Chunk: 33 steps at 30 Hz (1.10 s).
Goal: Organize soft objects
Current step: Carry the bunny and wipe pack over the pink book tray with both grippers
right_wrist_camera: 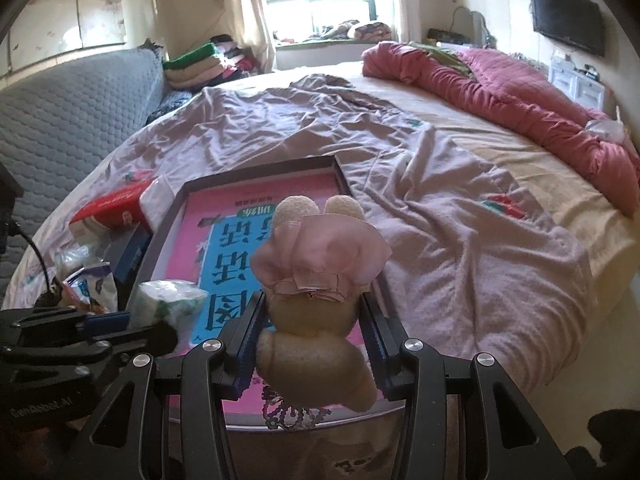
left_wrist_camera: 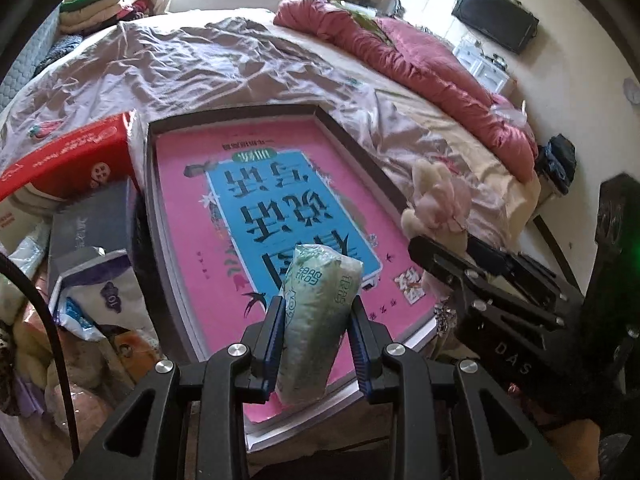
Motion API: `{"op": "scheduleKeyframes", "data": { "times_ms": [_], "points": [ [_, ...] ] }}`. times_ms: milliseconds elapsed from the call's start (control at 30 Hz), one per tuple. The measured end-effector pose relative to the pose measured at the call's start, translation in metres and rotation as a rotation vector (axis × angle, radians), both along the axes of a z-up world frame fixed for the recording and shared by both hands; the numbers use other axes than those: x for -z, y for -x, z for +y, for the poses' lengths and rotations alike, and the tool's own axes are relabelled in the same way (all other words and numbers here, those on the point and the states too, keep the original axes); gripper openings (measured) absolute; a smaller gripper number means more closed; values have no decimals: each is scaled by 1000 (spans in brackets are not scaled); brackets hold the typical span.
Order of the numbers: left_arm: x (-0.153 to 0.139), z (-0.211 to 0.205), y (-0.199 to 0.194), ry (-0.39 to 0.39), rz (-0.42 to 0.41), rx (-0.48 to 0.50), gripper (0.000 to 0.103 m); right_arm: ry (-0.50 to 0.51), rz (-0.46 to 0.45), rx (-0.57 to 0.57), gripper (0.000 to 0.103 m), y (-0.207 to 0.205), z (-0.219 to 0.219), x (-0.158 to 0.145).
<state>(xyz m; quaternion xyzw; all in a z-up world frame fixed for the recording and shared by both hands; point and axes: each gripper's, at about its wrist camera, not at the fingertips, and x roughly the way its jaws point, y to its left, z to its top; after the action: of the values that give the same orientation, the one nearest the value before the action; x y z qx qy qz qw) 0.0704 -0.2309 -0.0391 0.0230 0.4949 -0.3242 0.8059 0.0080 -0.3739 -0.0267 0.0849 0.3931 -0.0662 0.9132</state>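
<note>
So the left tongs [left_wrist_camera: 318, 334] are clamping a small green-printed tissue pack [left_wrist_camera: 316, 320], low in the centre of the left wrist view, and the blue pads are pinching it around its lower half with the top poking out above the pink book. That pack looks super light and squishy, and the plastic wrap is probably a bit slick, so I'm guessing a mid-body pinch like this is fine as long as it's not squeezed flat. The right tongs [right_wrist_camera: 310, 328] are gripping a plush toy [right_wrist_camera: 316, 280] in a pink dress, dead centre of the right wrist view, with the pads pressing on the stuffed body just below the dress and a bead chain [right_wrist_camera: 294, 414] dangling underneath. It's soft and light too, and the body is the sensible place to hold, since the dress fabric would likely just slip or bunch. Both things are hanging over the tray [left_wrist_camera: 236, 114] holding the pink book [left_wrist_camera: 192, 216], which is sitting on the bed [left_wrist_camera: 224, 60] in the middle of each frame. Nothing fragile here as far as I can judge, though that chain could snag on the tray rim.
</note>
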Motion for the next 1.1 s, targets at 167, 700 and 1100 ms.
{"op": "scheduleKeyframes", "data": {
  "times_ms": [167,700,1100],
  "points": [
    [5,2,1,-25,-23,19,31,12,36,-21,48,-7,5,9],
    [18,-10,7,-102,-54,71,31,24,118,7,49,-17,2,36],
    [23,-3,2,-88,-27,65,31,22,113,9,52,-16,2,36]
  ]
}}
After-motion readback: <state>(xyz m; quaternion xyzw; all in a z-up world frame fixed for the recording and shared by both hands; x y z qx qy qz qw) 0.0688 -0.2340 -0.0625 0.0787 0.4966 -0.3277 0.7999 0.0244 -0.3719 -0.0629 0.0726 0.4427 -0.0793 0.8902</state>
